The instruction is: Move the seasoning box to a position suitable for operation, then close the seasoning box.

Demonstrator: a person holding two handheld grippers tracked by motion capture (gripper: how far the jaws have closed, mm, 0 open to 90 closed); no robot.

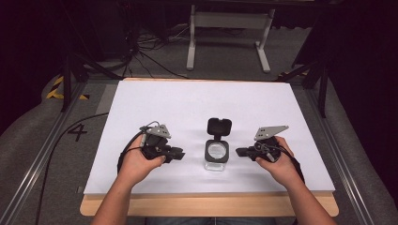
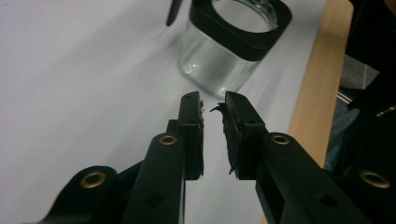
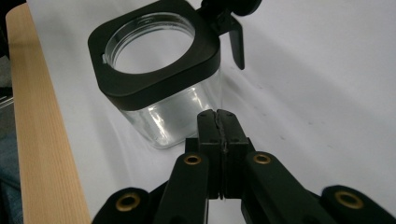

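From above, a glass jar (image 1: 217, 155) with a black collar and its hinged lid (image 1: 219, 126) thrown back is seen on the white table (image 1: 155, 101) near the front edge, flanked by the left gripper (image 1: 178, 154) and the right gripper (image 1: 240, 152), each held in a hand and aimed at it. In the left gripper view, the jaws are shown slightly parted with nothing between them, the jar (image 2: 224, 51) just ahead (worn pads (image 2: 227, 125) are visible here). In the right gripper view, the jaws are pressed together empty, their tips just before the jar (image 3: 161, 88), whose empty interior is revealed.
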